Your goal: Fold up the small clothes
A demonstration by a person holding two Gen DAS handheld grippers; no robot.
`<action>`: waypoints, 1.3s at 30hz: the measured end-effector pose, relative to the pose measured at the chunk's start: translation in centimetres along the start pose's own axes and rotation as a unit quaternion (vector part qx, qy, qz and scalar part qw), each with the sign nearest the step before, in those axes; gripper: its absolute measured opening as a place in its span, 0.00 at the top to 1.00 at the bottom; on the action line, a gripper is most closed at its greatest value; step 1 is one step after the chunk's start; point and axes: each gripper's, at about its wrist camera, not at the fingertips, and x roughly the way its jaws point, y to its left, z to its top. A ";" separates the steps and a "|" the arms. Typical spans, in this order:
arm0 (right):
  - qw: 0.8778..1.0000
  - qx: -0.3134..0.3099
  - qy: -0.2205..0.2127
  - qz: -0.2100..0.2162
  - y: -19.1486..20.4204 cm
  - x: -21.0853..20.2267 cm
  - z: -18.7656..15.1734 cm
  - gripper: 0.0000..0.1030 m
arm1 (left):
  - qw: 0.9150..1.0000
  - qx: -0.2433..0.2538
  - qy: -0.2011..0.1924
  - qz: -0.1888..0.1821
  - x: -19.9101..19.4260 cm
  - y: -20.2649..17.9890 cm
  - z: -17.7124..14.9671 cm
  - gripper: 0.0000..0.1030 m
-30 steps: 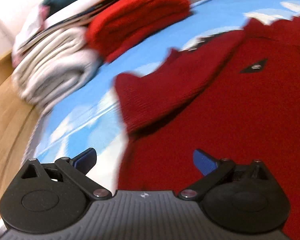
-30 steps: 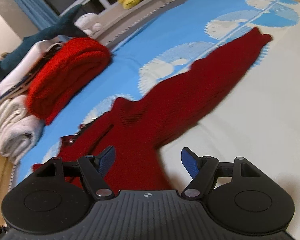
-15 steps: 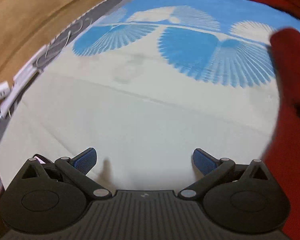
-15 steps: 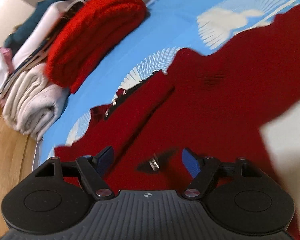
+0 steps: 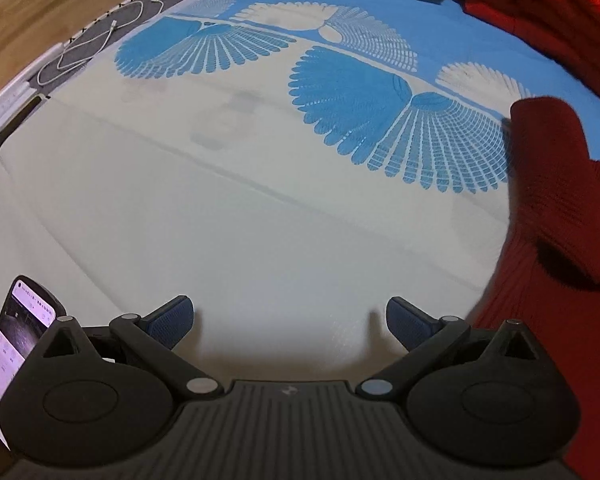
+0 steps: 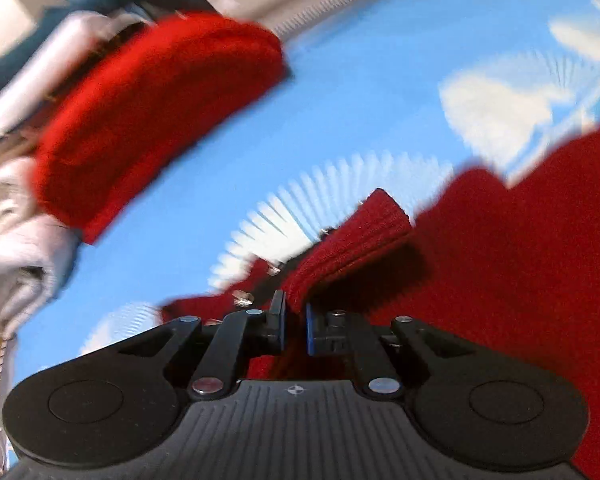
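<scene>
A dark red knitted sweater [image 6: 520,264] lies spread on the blue-and-cream patterned bed cover [image 6: 340,120]. My right gripper [image 6: 294,320] is shut on a ribbed fold of the sweater near its snap-button edge, and the fabric rises between the blue pads. In the left wrist view the same sweater [image 5: 556,216] fills the right edge, one sleeve end pointing up. My left gripper [image 5: 288,322] stands open just over the cream part of the cover [image 5: 220,220], left of the sweater, with nothing between its fingers.
A folded bright red knit [image 6: 152,120] and folded pale towels [image 6: 16,240] are stacked at the far left of the bed. A white cable [image 5: 84,48] lies along the bed's grey edge. A lit phone [image 5: 16,344] shows beside the left gripper.
My right gripper slid left over the sweater toward its buttoned edge and closed on a fold. My left gripper swung off the sweater to the bare cover, then held still.
</scene>
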 end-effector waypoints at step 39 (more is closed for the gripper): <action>0.987 -0.010 0.159 -0.020 -25.5 -24.3 -13.5 0.70 | 0.967 0.199 -0.012 -0.158 -2.1 -3.6 -10.4 0.32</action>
